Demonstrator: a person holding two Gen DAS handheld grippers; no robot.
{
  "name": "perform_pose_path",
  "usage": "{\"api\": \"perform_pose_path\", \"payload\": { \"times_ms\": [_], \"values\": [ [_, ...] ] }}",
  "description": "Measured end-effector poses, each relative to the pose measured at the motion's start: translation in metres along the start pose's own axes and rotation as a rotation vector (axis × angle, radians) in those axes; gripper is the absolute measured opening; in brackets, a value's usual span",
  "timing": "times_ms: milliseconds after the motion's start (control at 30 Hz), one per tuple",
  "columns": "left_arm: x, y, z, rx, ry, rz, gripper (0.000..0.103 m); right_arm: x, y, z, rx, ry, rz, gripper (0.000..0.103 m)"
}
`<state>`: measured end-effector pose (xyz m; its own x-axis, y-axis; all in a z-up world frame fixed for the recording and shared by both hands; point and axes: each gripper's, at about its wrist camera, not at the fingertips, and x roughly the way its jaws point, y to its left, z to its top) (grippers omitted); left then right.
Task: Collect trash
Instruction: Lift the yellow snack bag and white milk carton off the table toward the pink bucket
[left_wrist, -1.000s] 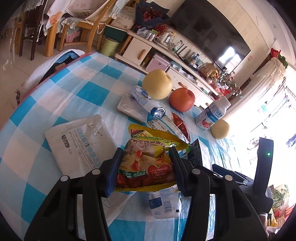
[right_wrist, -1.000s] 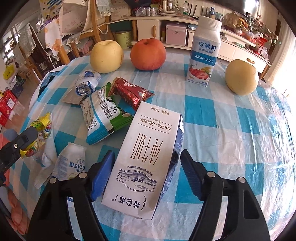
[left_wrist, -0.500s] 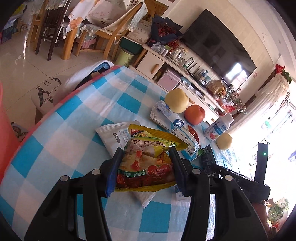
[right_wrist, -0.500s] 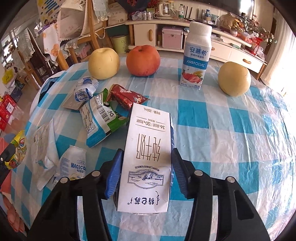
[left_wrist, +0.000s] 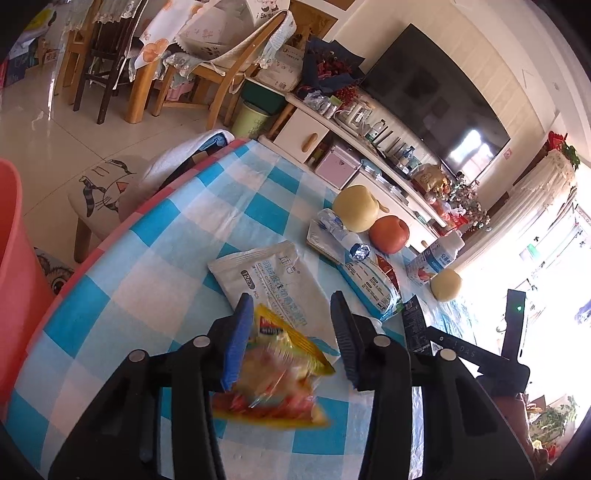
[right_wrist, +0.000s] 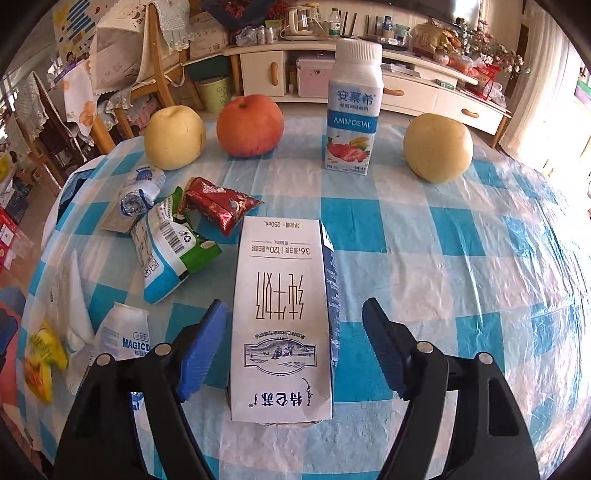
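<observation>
My left gripper (left_wrist: 291, 332) is open. The yellow snack wrapper (left_wrist: 273, 384) is blurred and drops between its fingers over the table's left edge; it also shows in the right wrist view (right_wrist: 40, 362). My right gripper (right_wrist: 291, 339) is open, its fingers apart on both sides of a white milk carton (right_wrist: 282, 321) lying flat on the blue checked tablecloth (right_wrist: 461, 258). Other trash lies to the left: a white wipes packet (left_wrist: 273, 284), a blue-white wrapper (right_wrist: 162, 243), a red wrapper (right_wrist: 218, 201), a crumpled bottle (right_wrist: 138, 192) and a white pouch (right_wrist: 127, 336).
Two yellow pears (right_wrist: 173, 136) (right_wrist: 437, 147), a red apple (right_wrist: 249, 125) and an upright yogurt bottle (right_wrist: 352, 110) stand at the back. A pink bucket (left_wrist: 14, 266) stands on the floor left of the table. Chairs and a TV cabinet lie beyond.
My left gripper has opened and let go of the yellow wrapper, which is falling. My right gripper closed on the milk carton, then opened again; the carton lies flat between its fingers.
</observation>
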<state>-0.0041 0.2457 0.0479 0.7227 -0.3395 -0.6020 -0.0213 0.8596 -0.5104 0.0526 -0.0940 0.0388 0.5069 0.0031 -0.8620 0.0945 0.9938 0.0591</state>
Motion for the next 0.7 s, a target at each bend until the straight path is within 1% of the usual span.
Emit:
{"api": "perform_pose_path", "payload": {
  "times_ms": [100,167,200,233,300,333,367,400,433,467,533,600,700],
  "values": [
    [0.0,0.0,0.001,0.0,0.001,-0.01,0.044,0.009,-0.001,-0.001,0.007,0.024,0.006,0.075],
    [0.001,0.0,0.001,0.004,0.012,-0.01,0.044,0.012,-0.001,-0.002,0.003,0.025,-0.009,0.075],
    [0.002,0.0,0.001,0.006,0.021,-0.015,0.044,0.013,-0.001,-0.002,0.009,0.022,-0.006,0.072],
    [0.004,0.0,0.002,0.011,0.044,-0.031,0.044,0.013,-0.001,-0.002,0.012,0.023,0.001,0.063],
    [0.01,-0.002,0.0,0.047,0.114,-0.066,0.046,0.012,0.001,-0.002,-0.002,0.016,-0.014,0.063],
    [0.011,-0.005,-0.002,0.074,0.141,-0.06,0.052,0.012,0.003,-0.002,-0.016,0.014,-0.021,0.062],
    [0.013,-0.006,-0.004,0.105,0.163,-0.045,0.057,0.011,0.004,-0.003,-0.022,0.011,-0.022,0.062],
    [0.016,-0.009,-0.007,0.143,0.198,-0.021,0.069,0.01,0.004,-0.004,-0.024,0.007,-0.019,0.062],
    [0.018,-0.011,-0.01,0.171,0.218,0.003,0.072,0.008,0.004,-0.004,-0.025,0.001,-0.018,0.062],
    [0.019,-0.013,-0.012,0.201,0.228,0.026,0.072,0.005,0.005,-0.004,-0.029,-0.007,-0.017,0.062],
    [0.021,-0.018,-0.018,0.28,0.25,0.072,0.077,-0.001,0.006,-0.003,-0.035,-0.024,-0.01,0.062],
    [0.025,-0.02,-0.025,0.348,0.275,0.135,0.079,-0.008,0.007,-0.003,-0.037,-0.041,0.006,0.062],
    [0.034,-0.017,-0.036,0.387,0.331,0.189,0.079,-0.017,0.012,-0.003,-0.047,-0.059,0.03,0.062]
  ]
}}
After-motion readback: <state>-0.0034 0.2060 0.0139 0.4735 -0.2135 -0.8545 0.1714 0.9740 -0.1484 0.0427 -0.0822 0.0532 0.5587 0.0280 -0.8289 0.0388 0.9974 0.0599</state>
